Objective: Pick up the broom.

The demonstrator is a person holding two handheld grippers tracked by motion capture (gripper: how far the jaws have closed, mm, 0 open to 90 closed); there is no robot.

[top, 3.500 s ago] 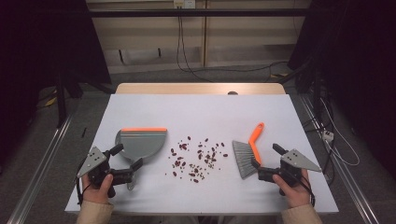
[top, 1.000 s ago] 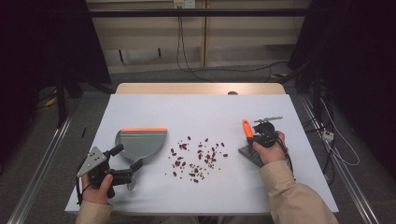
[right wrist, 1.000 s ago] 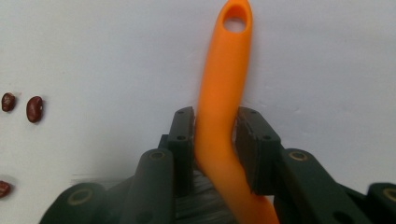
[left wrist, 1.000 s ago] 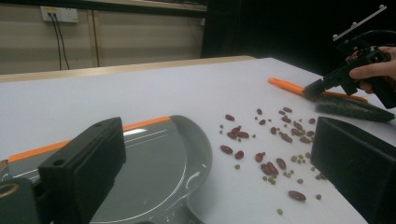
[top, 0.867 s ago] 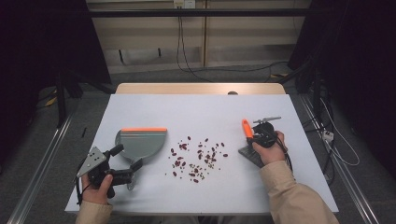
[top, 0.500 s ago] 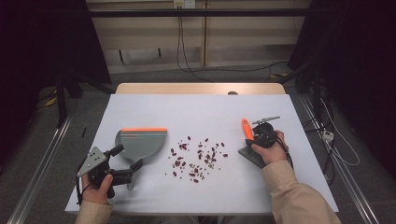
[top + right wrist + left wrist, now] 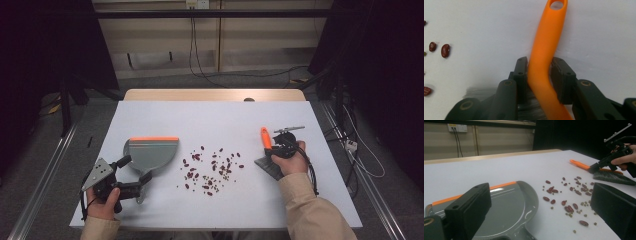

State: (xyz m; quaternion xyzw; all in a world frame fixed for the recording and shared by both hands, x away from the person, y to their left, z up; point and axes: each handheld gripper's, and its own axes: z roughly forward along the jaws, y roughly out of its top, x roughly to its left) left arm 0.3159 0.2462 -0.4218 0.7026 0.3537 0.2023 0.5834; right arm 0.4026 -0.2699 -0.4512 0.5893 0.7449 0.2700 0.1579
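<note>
A brush with an orange handle [image 7: 264,136] and grey bristles [image 7: 266,168] lies at the right of the white table [image 7: 215,112]. My right gripper [image 7: 273,150] is shut on that handle [image 7: 544,50], its jaws having just closed further, one pad on each side. A grey dustpan [image 7: 151,152] with an orange edge lies at the left. My left gripper [image 7: 132,171] stands open just in front of it, and the dustpan [image 7: 509,207] reaches in between its wide jaws. Red beans and small green ones [image 7: 212,170] are scattered between dustpan and brush.
The table's front edge runs just behind both hands. A wooden strip [image 7: 215,94] borders the far edge, with cables on the floor beyond. In the left gripper view the right gripper [image 7: 600,166] sits on the brush [image 7: 580,164] past the beans [image 7: 569,195].
Since the earliest frame my right hand has gone from the front right corner to the brush and closed over its handle. Over the last second nothing has visibly moved.
</note>
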